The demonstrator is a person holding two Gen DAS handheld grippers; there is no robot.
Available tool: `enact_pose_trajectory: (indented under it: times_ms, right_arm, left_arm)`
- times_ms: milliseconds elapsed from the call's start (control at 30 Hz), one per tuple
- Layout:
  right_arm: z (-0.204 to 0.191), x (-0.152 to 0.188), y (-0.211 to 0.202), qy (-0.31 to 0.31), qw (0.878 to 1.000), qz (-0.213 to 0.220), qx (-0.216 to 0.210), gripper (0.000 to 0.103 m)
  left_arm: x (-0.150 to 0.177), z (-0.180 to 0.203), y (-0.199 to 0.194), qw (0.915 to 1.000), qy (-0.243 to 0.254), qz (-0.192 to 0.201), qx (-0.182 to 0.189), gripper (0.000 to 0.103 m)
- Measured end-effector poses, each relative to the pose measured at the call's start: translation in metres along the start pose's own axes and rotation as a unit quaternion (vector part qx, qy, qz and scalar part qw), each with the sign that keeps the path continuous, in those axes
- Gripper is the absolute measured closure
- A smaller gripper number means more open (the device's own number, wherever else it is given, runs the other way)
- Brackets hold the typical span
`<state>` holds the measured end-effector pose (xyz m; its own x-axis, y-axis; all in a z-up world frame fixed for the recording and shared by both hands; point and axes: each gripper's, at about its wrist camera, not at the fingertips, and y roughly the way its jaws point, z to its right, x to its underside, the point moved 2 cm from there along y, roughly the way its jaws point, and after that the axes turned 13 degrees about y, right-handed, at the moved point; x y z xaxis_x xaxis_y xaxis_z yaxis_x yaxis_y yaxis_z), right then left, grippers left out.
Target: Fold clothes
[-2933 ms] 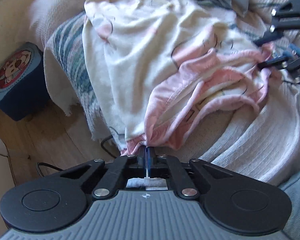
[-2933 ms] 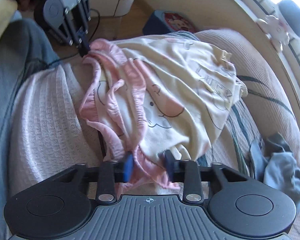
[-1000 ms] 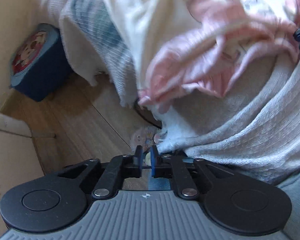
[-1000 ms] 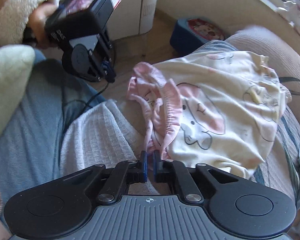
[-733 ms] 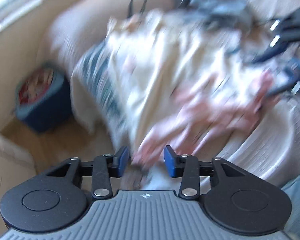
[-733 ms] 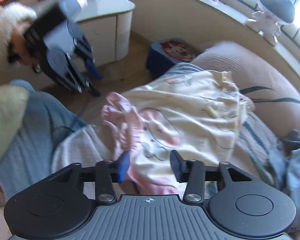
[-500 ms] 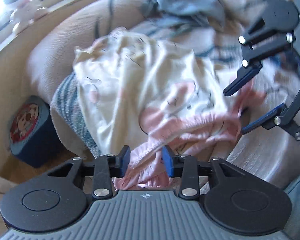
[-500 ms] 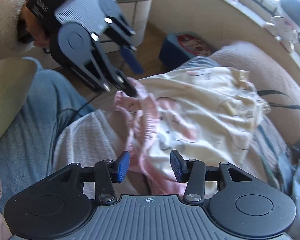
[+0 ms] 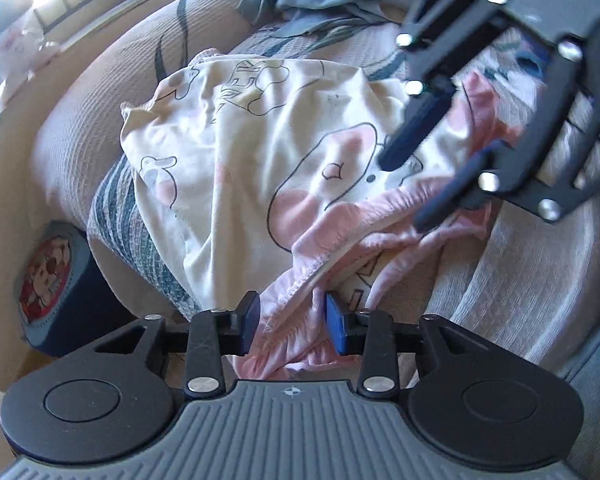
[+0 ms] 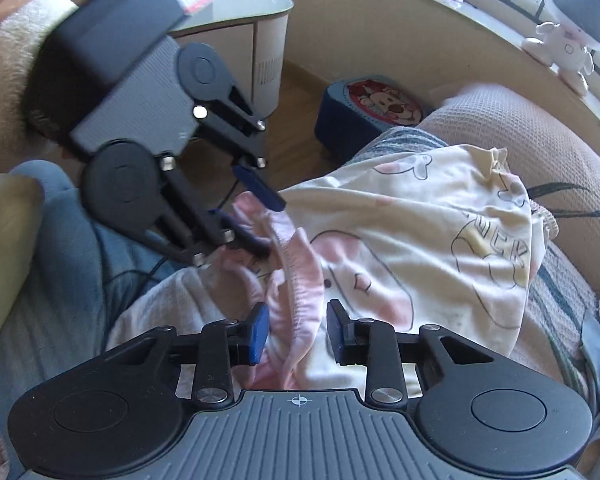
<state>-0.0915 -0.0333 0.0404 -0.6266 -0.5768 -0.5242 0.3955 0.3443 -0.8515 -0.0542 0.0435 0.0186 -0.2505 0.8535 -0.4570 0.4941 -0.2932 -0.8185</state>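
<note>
Both claws just moved: our left claw [image 9: 291,323] opened, right claw [image 10: 296,333] narrowed, each apart, straddling the pink hem [image 9: 300,280] unpinched. Garment [image 10: 412,248] lies mid-frame on the sofa [image 10: 540,136]; we're regrasping before folding

The garment [image 9: 260,152] lies on the sofa [image 9: 100,104], stool [image 9: 48,280] beside it.

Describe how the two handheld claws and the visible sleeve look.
Both the left claw and right claw have black linkage arms with silver rivets, blue finger pads, and a ribbed grey body. The cuff is fluffy and cream-coloured.
</note>
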Motion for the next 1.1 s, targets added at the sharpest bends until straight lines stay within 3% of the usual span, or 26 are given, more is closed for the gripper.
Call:
enact_pose_trajectory:
  times_ms: [267,500,600,633,700,733,833,967,1100]
  right_arm:
    - [-0.004,-0.005,0.009,0.011,1.000,0.012,-0.001,0.071]
    - [-0.010,-0.004,0.025,0.008,1.000,0.000,0.003,0.072]
    - [-0.008,-0.004,0.027,0.012,1.000,-0.007,0.006,0.073]
    - [-0.007,-0.004,0.027,0.015,1.000,-0.009,0.006,0.076]
    - [-0.004,-0.005,0.027,0.025,1.000,-0.018,-0.001,0.095]
    - [-0.004,-0.005,0.027,0.025,0.999,-0.021,-0.004,0.098]
    - [-0.007,-0.007,0.027,0.020,1.000,-0.023,-0.001,0.100]
    - [-0.010,-0.011,0.020,0.027,0.998,-0.039,-0.034,0.100]
    - [-0.012,-0.016,0.009,0.044,0.994,-0.060,-0.078,0.100]
  left_arm:
    - [0.002,-0.001,0.002,1.0000,0.001,0.007,-0.003,0.056]
    - [0.002,0.001,0.003,0.9999,-0.001,0.014,-0.003,0.057]
    - [0.001,0.001,0.004,0.9998,-0.007,0.017,0.007,0.062]
    - [0.001,0.001,0.004,0.9997,-0.010,0.018,0.014,0.070]
    - [-0.001,0.003,0.006,0.9995,-0.014,0.012,0.027,0.084]
    - [-0.003,0.004,0.007,0.9993,-0.016,0.009,0.033,0.090]
    - [-0.007,0.010,0.007,0.9994,-0.003,-0.014,0.033,0.097]
    - [-0.001,-0.003,-0.005,0.9963,-0.040,-0.034,0.068,0.100]
    - [0.012,-0.001,-0.020,0.9950,-0.010,-0.071,0.070,0.101]
